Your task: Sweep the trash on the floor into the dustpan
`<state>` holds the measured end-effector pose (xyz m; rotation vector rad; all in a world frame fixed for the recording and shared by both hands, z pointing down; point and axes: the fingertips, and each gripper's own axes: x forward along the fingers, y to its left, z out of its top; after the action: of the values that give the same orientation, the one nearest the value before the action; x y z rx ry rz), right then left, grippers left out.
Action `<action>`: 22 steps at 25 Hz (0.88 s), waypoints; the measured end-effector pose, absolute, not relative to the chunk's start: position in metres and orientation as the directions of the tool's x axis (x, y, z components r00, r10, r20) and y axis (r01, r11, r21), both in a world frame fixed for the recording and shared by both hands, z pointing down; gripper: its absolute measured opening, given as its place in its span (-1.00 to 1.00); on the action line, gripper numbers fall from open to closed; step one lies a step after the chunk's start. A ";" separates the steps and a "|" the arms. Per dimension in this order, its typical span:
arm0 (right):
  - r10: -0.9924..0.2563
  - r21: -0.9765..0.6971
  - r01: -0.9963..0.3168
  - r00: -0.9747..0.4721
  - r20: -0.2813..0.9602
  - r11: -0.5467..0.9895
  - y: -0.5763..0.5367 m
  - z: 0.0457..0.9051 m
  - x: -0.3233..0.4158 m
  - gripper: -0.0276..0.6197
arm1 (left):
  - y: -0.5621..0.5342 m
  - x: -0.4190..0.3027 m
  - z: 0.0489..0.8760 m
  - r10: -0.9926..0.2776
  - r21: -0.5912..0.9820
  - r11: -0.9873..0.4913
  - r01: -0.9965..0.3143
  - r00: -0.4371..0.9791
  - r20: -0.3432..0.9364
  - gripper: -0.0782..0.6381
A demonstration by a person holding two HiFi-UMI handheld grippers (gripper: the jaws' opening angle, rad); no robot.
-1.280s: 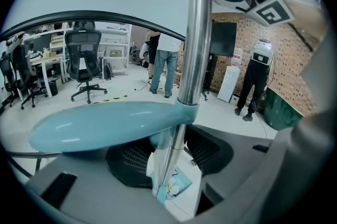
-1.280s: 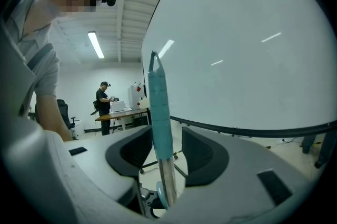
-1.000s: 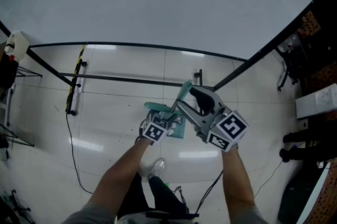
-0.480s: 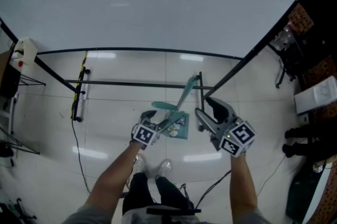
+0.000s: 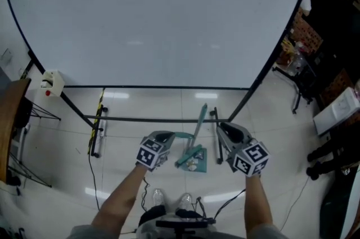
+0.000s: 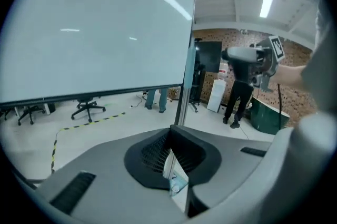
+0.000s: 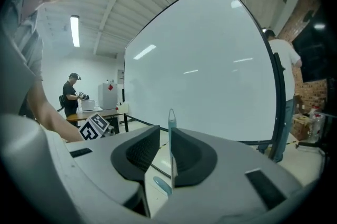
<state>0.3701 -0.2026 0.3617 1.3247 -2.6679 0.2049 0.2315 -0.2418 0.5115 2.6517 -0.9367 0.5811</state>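
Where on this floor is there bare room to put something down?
The tiles between the stand's left foot and the dustpan are bare, as are those right of the stand's right foot. It is crowded round the dustpan and broom handle, and along the right edge.

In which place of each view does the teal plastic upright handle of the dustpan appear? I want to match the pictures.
Head view: the teal plastic upright handle is at lower centre, rising from the teal dustpan.
Left gripper view: just right of centre, a pale upright pole.
Right gripper view: dead centre, its loop on top.
Shared landmark: the large white board, in all three views.
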 end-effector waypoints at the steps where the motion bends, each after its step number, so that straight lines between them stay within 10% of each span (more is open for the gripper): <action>1: -0.786 -0.041 -0.805 -0.588 0.191 0.592 -0.202 0.354 0.368 -0.71 | -0.242 0.235 0.492 -0.537 0.112 -0.767 -0.632 0.728 0.427 -0.78; 22: -0.847 -0.031 -0.847 -0.531 0.013 0.531 -0.158 0.269 0.329 -0.91 | -0.198 0.266 0.310 -0.477 0.043 -0.873 -0.487 0.868 0.136 -0.78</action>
<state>0.3288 -0.1575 0.2690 1.5227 -2.7515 0.0531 0.2661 -0.1982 0.3100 2.9628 -0.7657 0.1867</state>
